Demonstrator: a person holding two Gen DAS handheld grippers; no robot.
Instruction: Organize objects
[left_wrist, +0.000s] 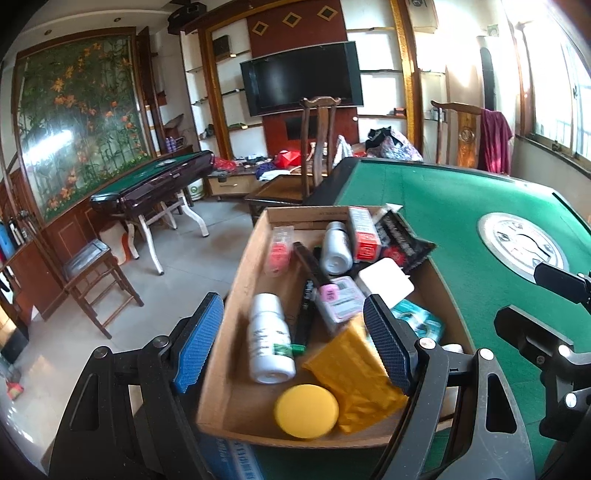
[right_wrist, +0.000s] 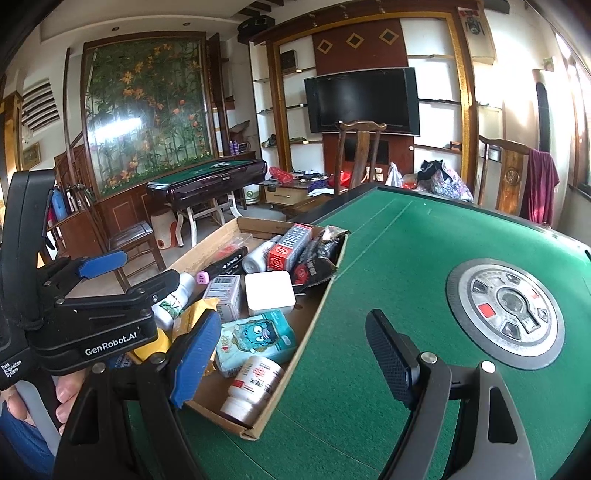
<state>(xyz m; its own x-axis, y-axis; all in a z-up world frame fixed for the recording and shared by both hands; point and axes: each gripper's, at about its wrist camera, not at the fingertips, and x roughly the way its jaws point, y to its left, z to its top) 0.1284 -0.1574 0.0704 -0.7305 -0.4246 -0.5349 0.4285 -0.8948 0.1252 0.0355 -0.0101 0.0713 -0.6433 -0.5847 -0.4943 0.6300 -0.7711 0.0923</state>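
Note:
A shallow cardboard box (left_wrist: 240, 280) sits on the left edge of the green felt table (left_wrist: 461, 206). It holds several items: a white pill bottle (left_wrist: 269, 338), a yellow round lid (left_wrist: 306, 410), a yellow packet (left_wrist: 351, 369), a white charger block (left_wrist: 385, 280), a red-and-white carton (left_wrist: 364, 233) and a black pen (left_wrist: 304, 314). My left gripper (left_wrist: 293, 343) hangs open over the box's near end, empty. My right gripper (right_wrist: 295, 358) is open and empty over the box's right wall (right_wrist: 310, 325). The left gripper also shows in the right wrist view (right_wrist: 125, 275).
A round metal control panel (right_wrist: 506, 308) is set in the middle of the table. A teal cartoon pack (right_wrist: 255, 341) and a second pill bottle (right_wrist: 255, 384) lie in the box's near corner. Wooden chairs (left_wrist: 317, 147) and a second green table (left_wrist: 155, 181) stand beyond.

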